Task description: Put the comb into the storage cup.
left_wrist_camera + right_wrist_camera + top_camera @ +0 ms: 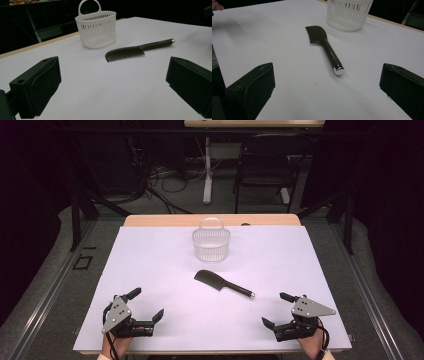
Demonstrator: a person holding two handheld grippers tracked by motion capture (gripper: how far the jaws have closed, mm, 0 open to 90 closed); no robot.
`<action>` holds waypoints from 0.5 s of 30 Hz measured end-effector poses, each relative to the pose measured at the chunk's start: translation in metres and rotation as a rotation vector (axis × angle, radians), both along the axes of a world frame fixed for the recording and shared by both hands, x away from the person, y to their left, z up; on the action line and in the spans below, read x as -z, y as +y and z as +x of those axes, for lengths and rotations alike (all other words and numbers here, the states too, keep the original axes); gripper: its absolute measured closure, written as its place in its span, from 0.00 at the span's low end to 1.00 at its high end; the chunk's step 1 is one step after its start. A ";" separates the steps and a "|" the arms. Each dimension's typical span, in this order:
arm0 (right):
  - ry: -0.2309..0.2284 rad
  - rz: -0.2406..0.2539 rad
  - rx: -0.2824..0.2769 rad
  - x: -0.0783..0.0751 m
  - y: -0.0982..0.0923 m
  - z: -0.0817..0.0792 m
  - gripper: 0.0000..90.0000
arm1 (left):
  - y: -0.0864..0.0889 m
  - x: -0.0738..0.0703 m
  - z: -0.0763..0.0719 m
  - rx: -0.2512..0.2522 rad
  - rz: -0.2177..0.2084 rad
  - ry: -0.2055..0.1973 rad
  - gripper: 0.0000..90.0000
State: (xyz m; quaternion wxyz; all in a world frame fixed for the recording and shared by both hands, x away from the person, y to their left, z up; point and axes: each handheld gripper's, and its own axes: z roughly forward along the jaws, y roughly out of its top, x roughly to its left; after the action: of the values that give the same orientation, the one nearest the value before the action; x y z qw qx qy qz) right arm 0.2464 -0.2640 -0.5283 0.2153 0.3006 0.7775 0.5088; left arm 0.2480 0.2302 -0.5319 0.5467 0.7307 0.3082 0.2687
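On the white-covered bench point(150, 270), a dark plastic comb with a slim handle and a silver end cap point(223, 284) is lying flat near the middle, untouched, just in front of a small white slotted plastic basket with a loop handle point(211, 244); the two are close but apart. At the near edge, the left tongs point(148, 304) and the right tongs point(273, 309) are resting well apart from the comb, one at each side, both spread wide and gripping nothing.

This is looking like the very start of the work: a reach for the comb, most likely to put it in the basket (a judgement, since nothing is being held). The silver cap is pointing toward the right tongs, so the next move is probably calling for that hand to travel forward and inward, line its jaws across the narrow handle, and close low against the bench.

The left gripper view is showing the comb's fine teeth point(125, 53) and the basket's full handle loop point(89, 6). The right gripper view is showing the shiny cap point(338, 70) end-on with faint lettering on the handle, too small to read. The high view is showing both forearms entering from below.
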 end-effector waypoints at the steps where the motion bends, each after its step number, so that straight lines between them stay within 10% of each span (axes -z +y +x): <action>1: 0.005 0.001 -0.002 0.000 0.002 0.002 0.00 | 0.000 0.000 0.000 -0.002 -0.001 -0.002 0.00; 15: 0.041 -0.034 -0.029 -0.001 0.019 0.020 0.00 | -0.002 0.000 0.001 0.000 0.008 -0.005 0.00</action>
State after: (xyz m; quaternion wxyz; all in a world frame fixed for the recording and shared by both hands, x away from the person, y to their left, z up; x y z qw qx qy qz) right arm 0.2668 -0.2449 -0.5276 0.1969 0.2959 0.7945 0.4924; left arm 0.2490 0.2277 -0.5317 0.5444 0.7322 0.3059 0.2718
